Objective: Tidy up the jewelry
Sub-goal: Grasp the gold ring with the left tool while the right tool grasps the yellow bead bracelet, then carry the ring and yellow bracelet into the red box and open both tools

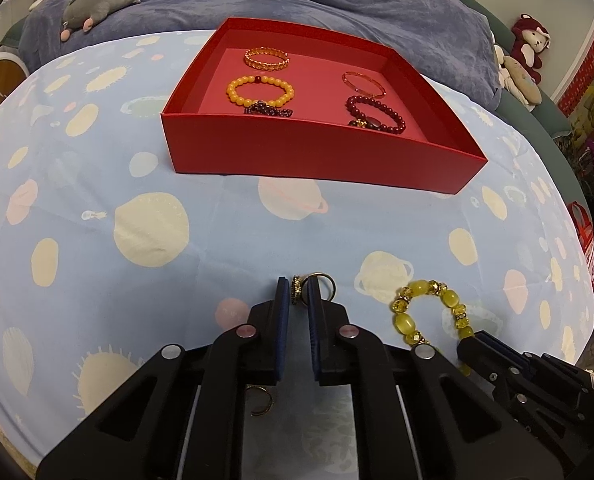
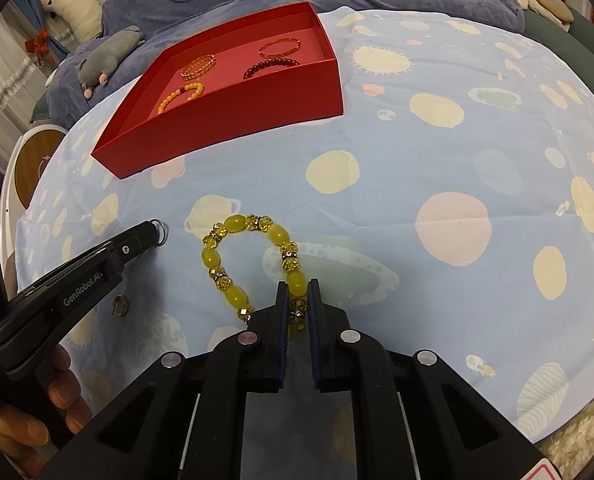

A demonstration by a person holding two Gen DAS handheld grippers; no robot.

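Bare cloth (image 2: 437, 160) before red box (image 1: 317, 160); yellow bracelet (image 2: 233, 256) beside rings (image 1: 297, 290).

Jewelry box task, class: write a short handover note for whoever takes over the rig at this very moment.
Left claw: closed on a patterned ring; a plain ring sits against its finger.
Right claw: closed on the yellow bead bracelet, which lies on the cloth.
Red box: holds five bracelets.
Another ring lies loose on the cloth.
Done: five pieces boxed. Left: yellow bracelet and the rings.
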